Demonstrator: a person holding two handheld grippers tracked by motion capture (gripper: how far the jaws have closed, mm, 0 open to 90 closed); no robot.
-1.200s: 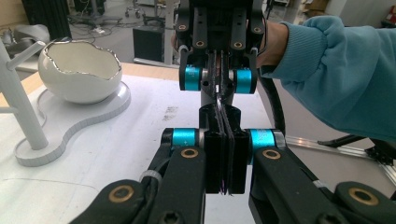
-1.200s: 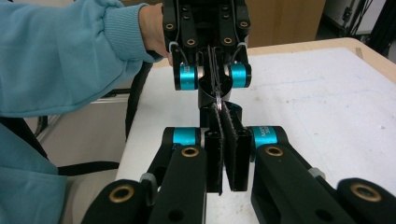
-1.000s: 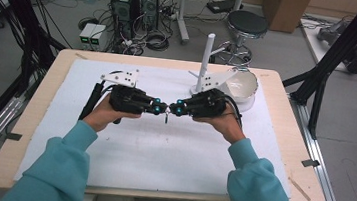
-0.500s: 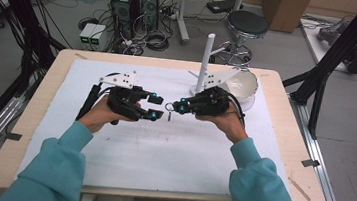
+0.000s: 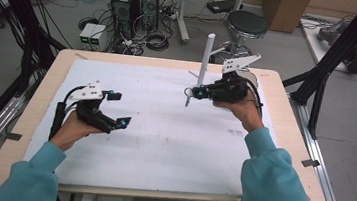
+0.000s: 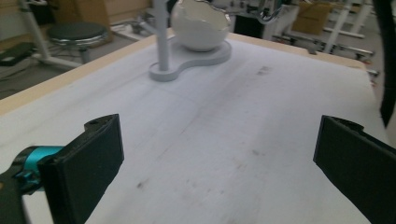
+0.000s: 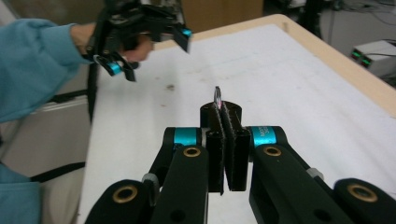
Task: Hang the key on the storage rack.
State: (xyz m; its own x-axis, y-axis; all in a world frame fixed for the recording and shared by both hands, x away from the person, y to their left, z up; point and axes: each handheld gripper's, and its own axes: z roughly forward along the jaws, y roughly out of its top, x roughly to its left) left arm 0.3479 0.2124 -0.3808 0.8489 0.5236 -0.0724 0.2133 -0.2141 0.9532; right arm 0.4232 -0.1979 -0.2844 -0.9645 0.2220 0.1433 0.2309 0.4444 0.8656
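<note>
My right gripper [image 5: 195,91] hovers over the back right of the white mat, shut on a small metal ring [image 5: 187,92] with a dark piece hanging below it. In the right gripper view the jaws [image 7: 223,122] press together and the ring [image 7: 217,95] pokes up past a black stub. My left gripper [image 5: 118,108] is held low over the left of the mat, wide open with nothing between its pads [image 6: 95,156]; it also appears far off in the right gripper view [image 7: 149,51]. A white stand with an upright post [image 5: 206,55] sits just behind the right gripper.
The stand's flat base [image 6: 205,53] carries a white shell-shaped bowl [image 6: 201,23] next to the post [image 6: 161,37]. The white mat [image 5: 162,144] covers a wooden table [image 5: 285,122]. Behind the table are a stool [image 5: 247,23], computer towers and cables on the floor.
The two grippers met at the mat's centre, then parted. The left opened and drew back to the left; the right carried the ring to the right, toward the stand.
</note>
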